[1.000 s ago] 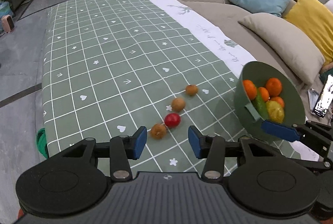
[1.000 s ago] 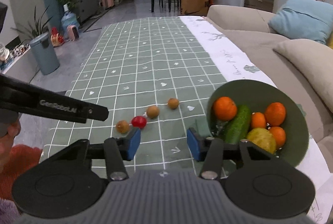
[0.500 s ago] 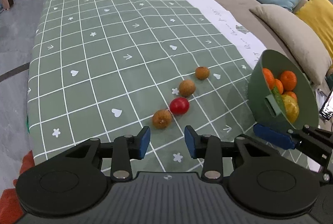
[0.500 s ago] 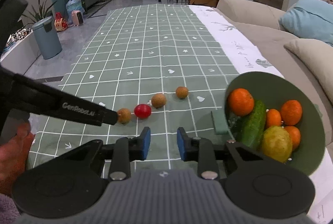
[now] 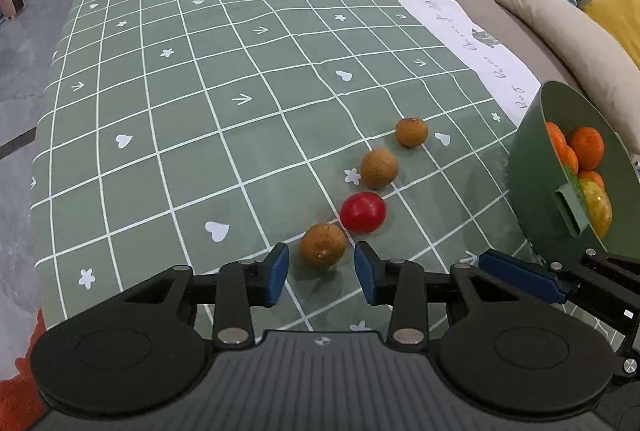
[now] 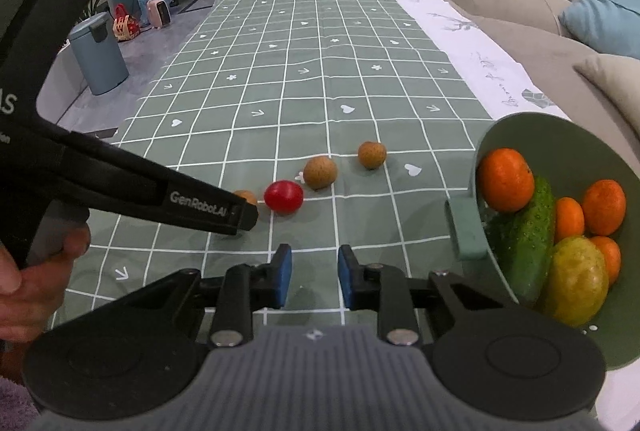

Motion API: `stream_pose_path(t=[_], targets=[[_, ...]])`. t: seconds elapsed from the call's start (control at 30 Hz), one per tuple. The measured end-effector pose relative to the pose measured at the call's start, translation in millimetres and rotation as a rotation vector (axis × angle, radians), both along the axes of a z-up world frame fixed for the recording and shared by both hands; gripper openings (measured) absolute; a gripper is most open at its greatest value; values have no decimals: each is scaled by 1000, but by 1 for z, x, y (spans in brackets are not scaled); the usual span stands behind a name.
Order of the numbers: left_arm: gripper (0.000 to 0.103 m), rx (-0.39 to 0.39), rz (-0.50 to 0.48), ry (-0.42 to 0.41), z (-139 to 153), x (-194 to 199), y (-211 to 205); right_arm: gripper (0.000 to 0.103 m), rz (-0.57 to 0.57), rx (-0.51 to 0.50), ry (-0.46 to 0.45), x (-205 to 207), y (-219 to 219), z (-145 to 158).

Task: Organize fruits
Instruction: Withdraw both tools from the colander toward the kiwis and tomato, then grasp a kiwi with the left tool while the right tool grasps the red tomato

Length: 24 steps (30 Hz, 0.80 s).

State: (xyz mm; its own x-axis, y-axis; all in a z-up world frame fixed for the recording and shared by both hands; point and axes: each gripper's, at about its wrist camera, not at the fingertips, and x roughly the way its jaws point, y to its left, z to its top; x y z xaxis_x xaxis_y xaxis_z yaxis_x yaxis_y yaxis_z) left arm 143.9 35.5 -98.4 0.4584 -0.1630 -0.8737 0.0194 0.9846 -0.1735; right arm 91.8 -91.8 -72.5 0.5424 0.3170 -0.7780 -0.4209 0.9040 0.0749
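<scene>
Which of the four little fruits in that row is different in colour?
The red fruit, second from the left gripper; the other three in the row are brown.

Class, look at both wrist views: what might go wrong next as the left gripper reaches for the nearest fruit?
1. The left gripper, jaws closing, could nudge the small round brown fruit into the red cherry tomato beside it.
2. The tilted green plastic bowl could spill its oranges.
</scene>
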Motion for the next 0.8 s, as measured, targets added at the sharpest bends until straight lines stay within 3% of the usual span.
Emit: stream_pose_path(t=[0.13,0.57,0.67,0.8], targets=[[28,1,-15,-8,0,2,-1,21,0,12,3,6,1,-2],[28,-27,80,-42,20,4,34,23,68,2,-13,35,34,-14],[28,-28,86,-45,22,5,37,33,71,0,-19,41,40,-15],[28,-31,87,-44,21,7,39,33,69,1,-11,48,45,-19]])
